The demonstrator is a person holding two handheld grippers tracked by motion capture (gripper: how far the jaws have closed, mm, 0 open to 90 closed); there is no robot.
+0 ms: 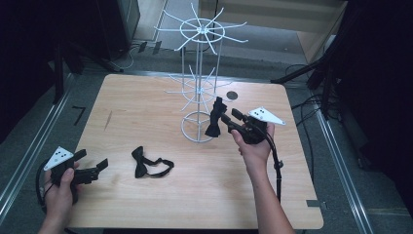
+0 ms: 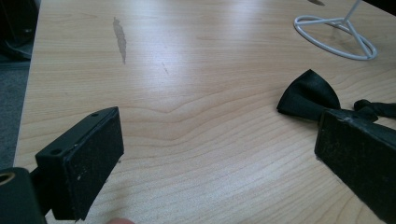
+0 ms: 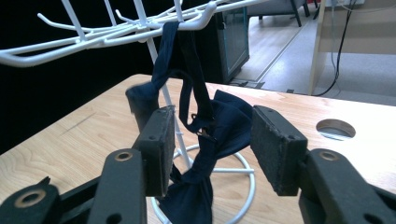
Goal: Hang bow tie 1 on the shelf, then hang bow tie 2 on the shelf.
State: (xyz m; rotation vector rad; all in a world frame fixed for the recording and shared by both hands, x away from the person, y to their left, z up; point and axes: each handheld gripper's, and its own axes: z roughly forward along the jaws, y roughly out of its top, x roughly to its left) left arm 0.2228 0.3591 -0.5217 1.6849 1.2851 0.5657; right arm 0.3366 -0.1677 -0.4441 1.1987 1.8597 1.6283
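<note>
Right gripper view: right gripper [image 3: 210, 144] standing open around hanging bow tie [image 3: 205, 140], strap running toward twelve o'clock over rack [image 3: 93, 35] hook.

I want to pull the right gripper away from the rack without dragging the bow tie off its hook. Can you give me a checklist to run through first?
1. Strap of the hung bow tie looped over an arm of the white wire rack: ok.
2. Right gripper open, pads off the fabric: the jaws stand apart; the left pad looks to touch the bow tie, cannot tell.
3. Bow tie hanging free of the jaws: not ok, it hangs between them.
4. Rack base standing flat on the table: ok.
5. Left gripper open and holding nothing: ok.
6. Second bow tie lying on the table, ready for pickup: ok.
</note>
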